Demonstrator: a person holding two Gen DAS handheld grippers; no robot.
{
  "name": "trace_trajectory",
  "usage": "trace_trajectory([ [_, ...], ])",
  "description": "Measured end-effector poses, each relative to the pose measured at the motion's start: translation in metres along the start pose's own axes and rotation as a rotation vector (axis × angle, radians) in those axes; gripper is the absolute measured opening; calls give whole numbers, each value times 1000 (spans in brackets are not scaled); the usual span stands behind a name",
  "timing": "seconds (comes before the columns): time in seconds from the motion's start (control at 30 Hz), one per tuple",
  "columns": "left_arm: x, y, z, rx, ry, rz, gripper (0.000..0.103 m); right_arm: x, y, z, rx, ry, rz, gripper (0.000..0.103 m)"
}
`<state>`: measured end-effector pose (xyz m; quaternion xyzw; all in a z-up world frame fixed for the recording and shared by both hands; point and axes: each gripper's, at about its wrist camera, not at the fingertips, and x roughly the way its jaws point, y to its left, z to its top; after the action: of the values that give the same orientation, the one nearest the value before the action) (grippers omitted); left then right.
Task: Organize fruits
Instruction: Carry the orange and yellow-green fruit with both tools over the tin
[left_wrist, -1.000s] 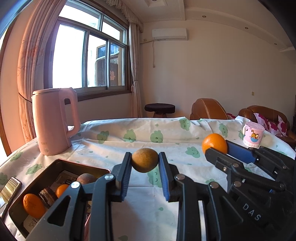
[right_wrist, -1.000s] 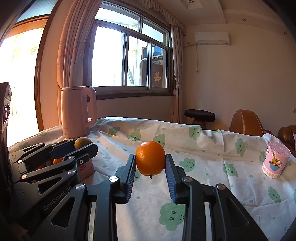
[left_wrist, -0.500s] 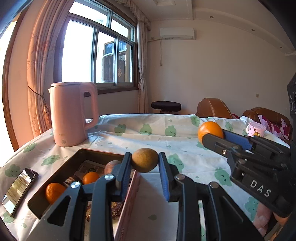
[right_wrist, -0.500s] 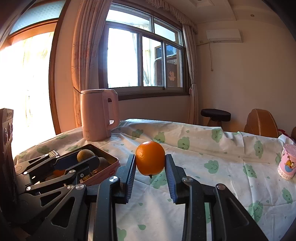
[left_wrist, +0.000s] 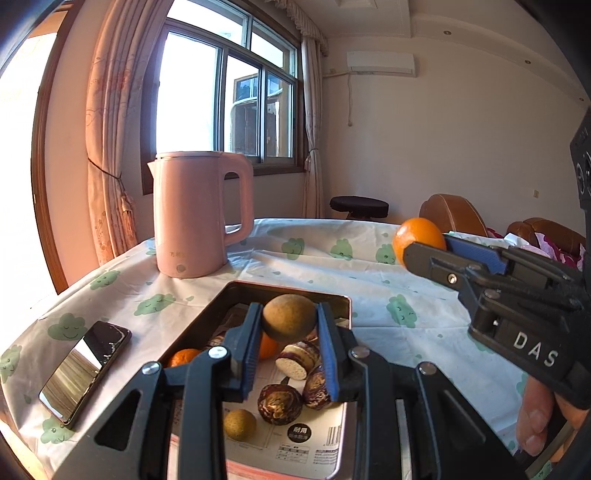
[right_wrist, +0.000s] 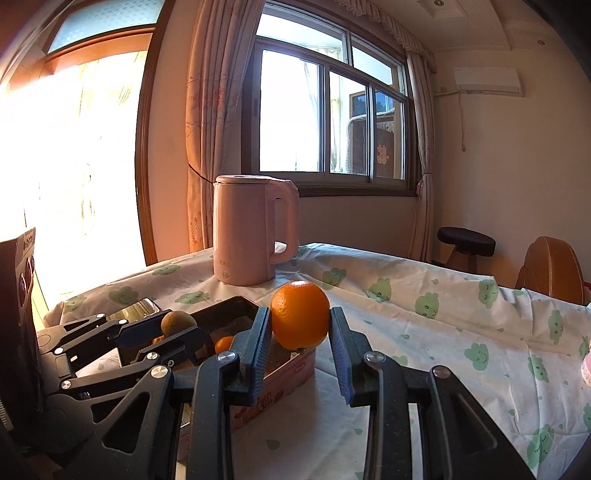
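A brown fruit is clamped between the pads of the left gripper and is held in the air above the tin, over its far half, so that it can be let go among the fruit already gathered there. Inside the tin, small oranges, a second brown fruit and several dark, mottled pieces are seen lying on a printed paper lining. An orange is gripped at its sides by the right gripper and is carried to the right of the tin, near its right rim and not yet above the opening; it is judged to be kept off to that side so that the two tools do not crowd each other over the tin. Both fruits are held by their widest part, which suits round things that could otherwise roll out of the pads. Beyond the tin a pink kettle is stood on the cloud-patterned tablecloth, and to the left of the tin a phone is laid flat, both clear of the drop. Fingertips of the person's right hand are seen under the right tool's handle.
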<state>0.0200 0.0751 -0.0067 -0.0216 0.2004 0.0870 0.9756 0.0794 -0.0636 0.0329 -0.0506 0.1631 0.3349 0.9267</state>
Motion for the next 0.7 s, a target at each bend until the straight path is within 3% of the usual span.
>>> trace_trajectory([
  [0.7,-2,43,-12,-52,33,46,31,37,51,3,-70,65,67,33],
])
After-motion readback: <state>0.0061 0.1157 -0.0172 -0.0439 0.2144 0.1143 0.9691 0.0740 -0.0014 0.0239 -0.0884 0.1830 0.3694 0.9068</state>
